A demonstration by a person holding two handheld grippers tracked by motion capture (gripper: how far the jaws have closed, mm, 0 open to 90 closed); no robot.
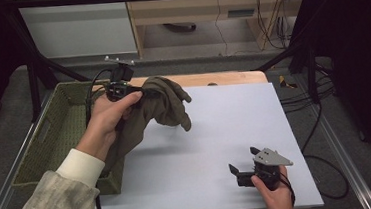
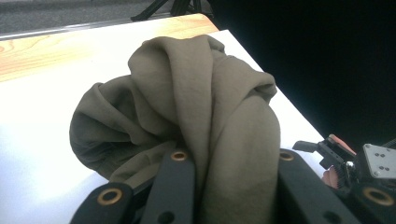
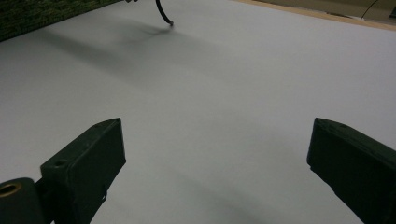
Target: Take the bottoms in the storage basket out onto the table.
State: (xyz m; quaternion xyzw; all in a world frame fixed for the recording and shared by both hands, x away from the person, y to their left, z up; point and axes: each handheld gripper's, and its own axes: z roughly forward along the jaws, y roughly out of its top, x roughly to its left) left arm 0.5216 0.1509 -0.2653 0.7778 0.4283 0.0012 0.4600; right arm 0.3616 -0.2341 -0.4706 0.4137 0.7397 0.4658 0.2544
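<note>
An olive-green cloth (image 1: 166, 103) hangs bunched above the far left of the white sheet (image 1: 215, 127), its lower end trailing down toward the green basket (image 1: 51, 140). My left gripper (image 1: 145, 92) is shut on a fold of it, held up by the person's left hand. In the left gripper view the cloth (image 2: 187, 102) is pinched between the black jaws of my left gripper (image 2: 229, 158) and drapes over them. My right gripper (image 1: 243, 160) rests low at the sheet's front right, open, with bare sheet between its fingers. In its own view the right gripper (image 3: 215, 144) has its jaws spread wide.
The woven basket stands along the table's left side, its rim (image 3: 37, 14) also at the top left of the right gripper view. A strip of bare wooden tabletop (image 1: 211, 77) runs behind the sheet. Cables lie on the floor at the right (image 1: 318, 99).
</note>
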